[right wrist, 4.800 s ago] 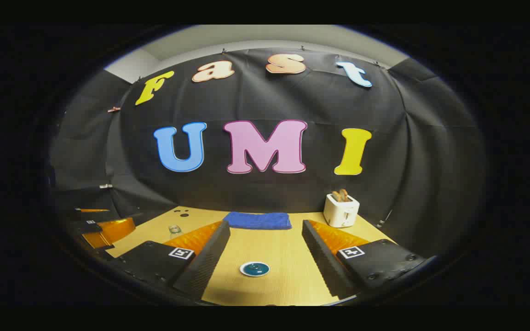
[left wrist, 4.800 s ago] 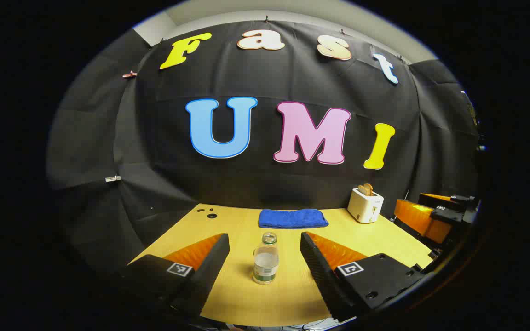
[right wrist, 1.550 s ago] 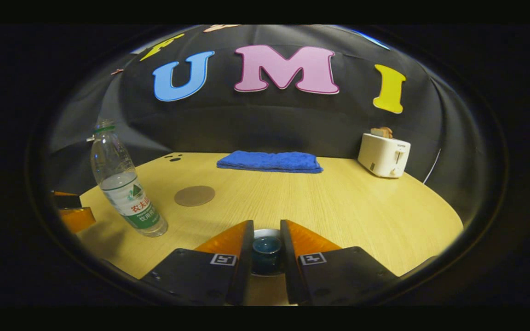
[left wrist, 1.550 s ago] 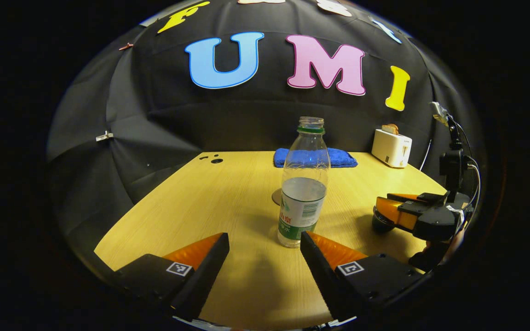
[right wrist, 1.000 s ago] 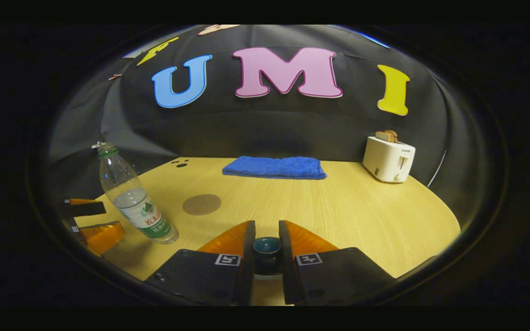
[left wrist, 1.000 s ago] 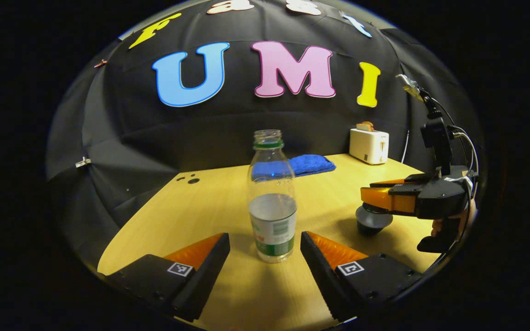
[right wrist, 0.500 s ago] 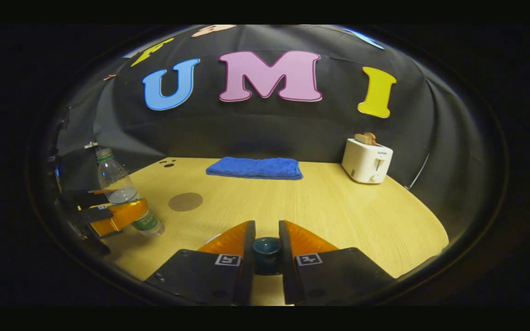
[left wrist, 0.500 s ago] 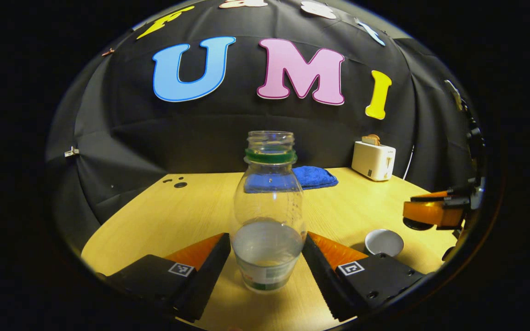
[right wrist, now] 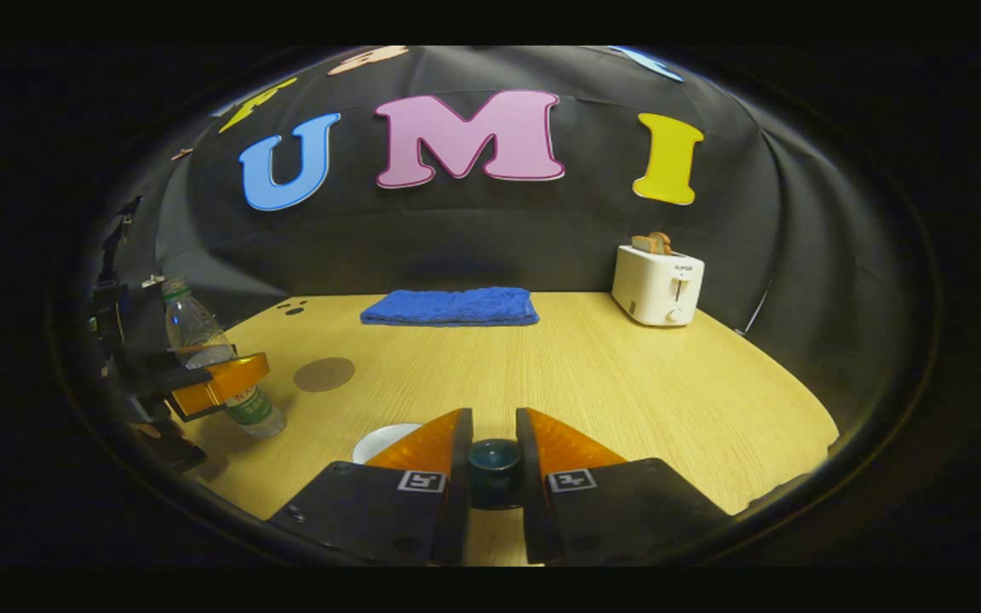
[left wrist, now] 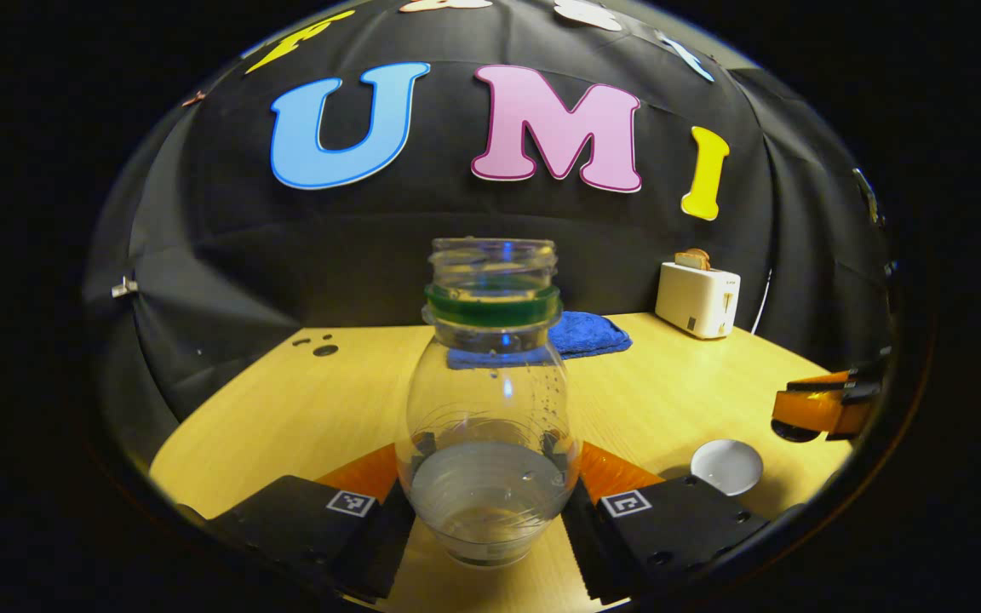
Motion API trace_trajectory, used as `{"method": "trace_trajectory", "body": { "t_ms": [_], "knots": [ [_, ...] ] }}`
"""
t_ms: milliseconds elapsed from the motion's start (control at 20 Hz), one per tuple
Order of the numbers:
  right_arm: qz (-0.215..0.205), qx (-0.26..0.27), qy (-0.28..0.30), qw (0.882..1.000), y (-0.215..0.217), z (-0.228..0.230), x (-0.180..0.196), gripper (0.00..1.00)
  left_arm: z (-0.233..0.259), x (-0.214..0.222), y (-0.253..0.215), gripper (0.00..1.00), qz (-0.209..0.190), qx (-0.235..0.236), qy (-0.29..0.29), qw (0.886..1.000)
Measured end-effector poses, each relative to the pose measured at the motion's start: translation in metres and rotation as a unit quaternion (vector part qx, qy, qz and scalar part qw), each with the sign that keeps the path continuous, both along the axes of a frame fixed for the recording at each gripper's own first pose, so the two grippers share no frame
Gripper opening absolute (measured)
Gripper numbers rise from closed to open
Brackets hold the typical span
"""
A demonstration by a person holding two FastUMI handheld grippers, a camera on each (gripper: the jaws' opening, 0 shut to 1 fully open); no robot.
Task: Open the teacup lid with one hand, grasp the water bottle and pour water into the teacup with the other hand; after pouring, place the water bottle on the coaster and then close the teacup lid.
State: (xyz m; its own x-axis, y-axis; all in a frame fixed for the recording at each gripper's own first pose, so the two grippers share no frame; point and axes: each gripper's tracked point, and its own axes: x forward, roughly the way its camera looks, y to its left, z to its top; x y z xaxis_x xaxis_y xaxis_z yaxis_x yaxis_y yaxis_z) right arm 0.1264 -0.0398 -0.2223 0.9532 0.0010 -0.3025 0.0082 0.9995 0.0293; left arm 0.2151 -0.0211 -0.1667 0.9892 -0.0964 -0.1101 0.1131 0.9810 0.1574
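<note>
Right tongs (right wrist: 495, 464), clamped on the lid (right wrist: 494, 460), have lifted it off the teacup (left wrist: 726, 466); left tongs (left wrist: 490, 502) now close on the water bottle (left wrist: 490, 409), ready to pour.

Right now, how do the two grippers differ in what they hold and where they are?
The left gripper clasps the water bottle low on its body; the right gripper pinches the teacup lid by its knob. The bottle stands on the table; the lid is lifted off the teacup. Both are shut on something.
</note>
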Motion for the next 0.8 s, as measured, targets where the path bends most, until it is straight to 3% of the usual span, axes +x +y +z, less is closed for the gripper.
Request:
{"method": "trace_trajectory", "body": {
  "t_ms": [150,250,500,800],
  "knots": [
    [-0.006,-0.004,0.001,1.000,-0.012,-0.001,-0.002,0.23,0.002,0.004,-0.001,0.79,-0.001,0.110,-0.007,0.994],
    [-0.015,-0.010,0.000,1.000,-0.026,-0.001,-0.003,0.23,0.010,0.008,-0.010,0.79,-0.015,0.195,-0.025,0.980],
    [-0.039,-0.004,0.001,0.999,-0.056,-0.005,-0.006,0.24,0.011,0.017,-0.042,0.78,-0.056,0.390,-0.055,0.917],
    [-0.049,-0.004,0.003,0.999,-0.077,-0.010,-0.011,0.28,-0.012,0.007,-0.081,0.78,-0.096,0.532,-0.083,0.837]
  ]
}}
